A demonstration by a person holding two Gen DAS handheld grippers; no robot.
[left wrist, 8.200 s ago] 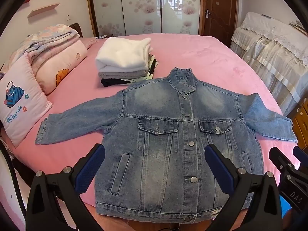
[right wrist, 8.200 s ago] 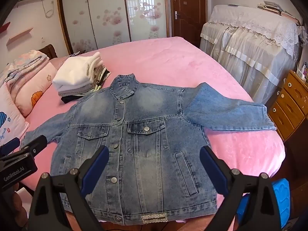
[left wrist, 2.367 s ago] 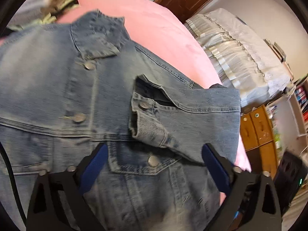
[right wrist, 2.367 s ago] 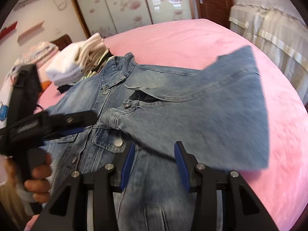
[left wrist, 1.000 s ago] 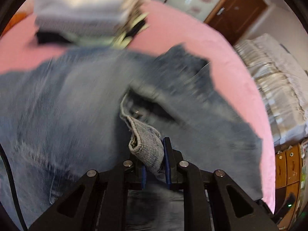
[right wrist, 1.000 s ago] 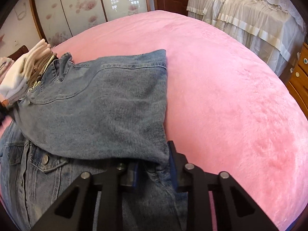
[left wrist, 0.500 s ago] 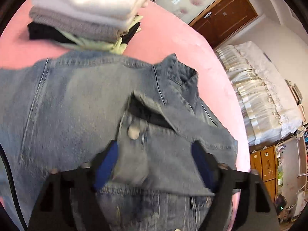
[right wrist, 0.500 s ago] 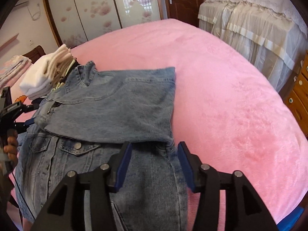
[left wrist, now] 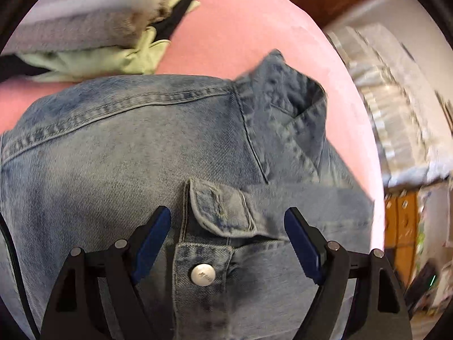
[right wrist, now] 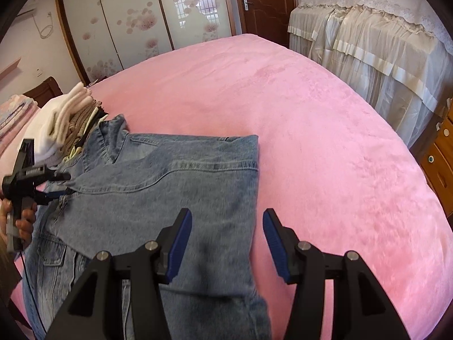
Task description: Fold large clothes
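Note:
A blue denim jacket (right wrist: 184,187) lies front up on the pink bed (right wrist: 311,127), its right side and sleeve folded across the chest. In the left wrist view the sleeve cuff (left wrist: 220,212) rests flat on the jacket (left wrist: 113,155) below the collar (left wrist: 286,104). My left gripper (left wrist: 228,243) hovers open just over the cuff, pads clear of it. The right wrist view also shows that left gripper (right wrist: 61,185), held by a hand (right wrist: 22,218). My right gripper (right wrist: 228,226) stands open above the folded right edge, with nothing gripped.
A stack of folded clothes (right wrist: 65,124) sits beside the collar at the far left, close in the left wrist view as the stack (left wrist: 85,28). Cloth-covered furniture (right wrist: 368,36) and wooden drawers (right wrist: 438,164) stand past the bed's right edge. Bare pink bed spreads right of the jacket.
The left gripper let go of the cuff, opened wide and shifted over the chest. The right gripper released the folded edge, opened and rose back from it.

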